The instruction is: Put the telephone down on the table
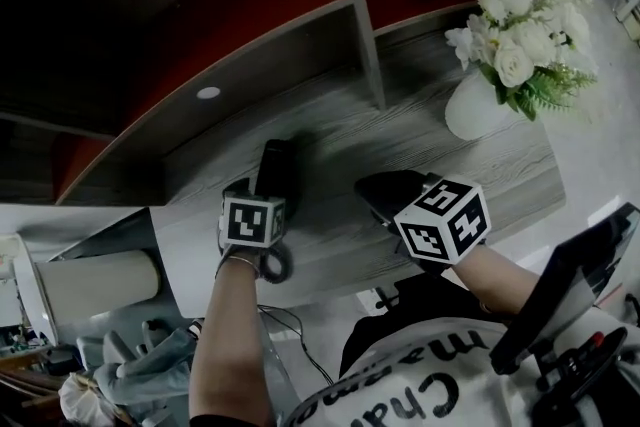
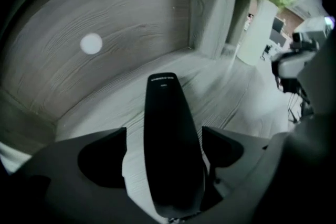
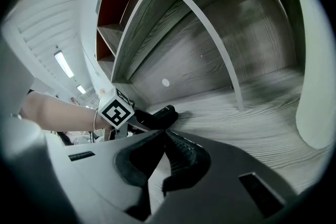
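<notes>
While the jaws of the left gripper [image 2: 164, 131] are spread wide, the telephone [image 2: 170, 149] is seen lying on the table [image 2: 241, 102] between them, ungripped. It could be dragged askew if a jaw is snagged on it in withdrawal. The right gripper [image 3: 164, 136] is closed, empty, nearby.

Black left gripper [image 1: 268, 183] and right gripper [image 1: 367, 188] bear black-marked white cubes [image 1: 252, 220] [image 1: 443, 220]; lettered white shirt [image 1: 420, 387].

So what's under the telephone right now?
The telephone lies on the grey wood-grain table, between the open jaws of the left gripper. The strip directly beneath it is covered.
</notes>
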A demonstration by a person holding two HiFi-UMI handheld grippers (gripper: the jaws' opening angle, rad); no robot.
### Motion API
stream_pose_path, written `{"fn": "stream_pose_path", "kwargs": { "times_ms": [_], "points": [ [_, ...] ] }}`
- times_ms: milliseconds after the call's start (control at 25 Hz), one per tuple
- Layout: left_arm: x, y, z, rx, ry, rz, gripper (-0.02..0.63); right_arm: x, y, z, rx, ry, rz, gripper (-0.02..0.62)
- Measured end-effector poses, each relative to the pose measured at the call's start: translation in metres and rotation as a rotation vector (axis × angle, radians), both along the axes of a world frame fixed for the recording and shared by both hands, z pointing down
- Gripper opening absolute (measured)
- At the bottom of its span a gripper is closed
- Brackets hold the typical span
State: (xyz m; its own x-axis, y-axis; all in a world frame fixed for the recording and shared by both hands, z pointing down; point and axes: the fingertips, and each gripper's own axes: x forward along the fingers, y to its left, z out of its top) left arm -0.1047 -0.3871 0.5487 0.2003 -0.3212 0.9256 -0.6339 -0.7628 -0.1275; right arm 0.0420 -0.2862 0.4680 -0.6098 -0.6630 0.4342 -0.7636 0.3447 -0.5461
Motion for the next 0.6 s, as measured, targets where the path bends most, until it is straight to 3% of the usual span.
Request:
{"fn": "stream_pose_path", "kwargs": {
  "times_ms": [80, 240, 400, 600],
  "points": [
    [0.0, 0.002, -0.007, -0.017, 0.07, -0.086, 0.433, 0.0, 0.001, -0.003, 0.003, 0.002, -0.002, 0.011],
    [-0.014, 0.0, -0.023, 0.016, 0.105, -0.17, 0.433, -0.005, 0.004, -0.011, 0.022, 0.006, -0.017, 0.012],
    [-0.027, 0.002, -0.038, 0.018, 0.201, -0.307, 0.433, -0.008, 0.01, -0.019, 0.039, 0.019, -0.03, 0.011],
    [-0.036, 0.015, -0.054, 0.037, 0.27, -0.32, 0.431, -0.016, 0.023, -0.029, 0.053, 0.024, -0.045, 0.011]
  ]
}}
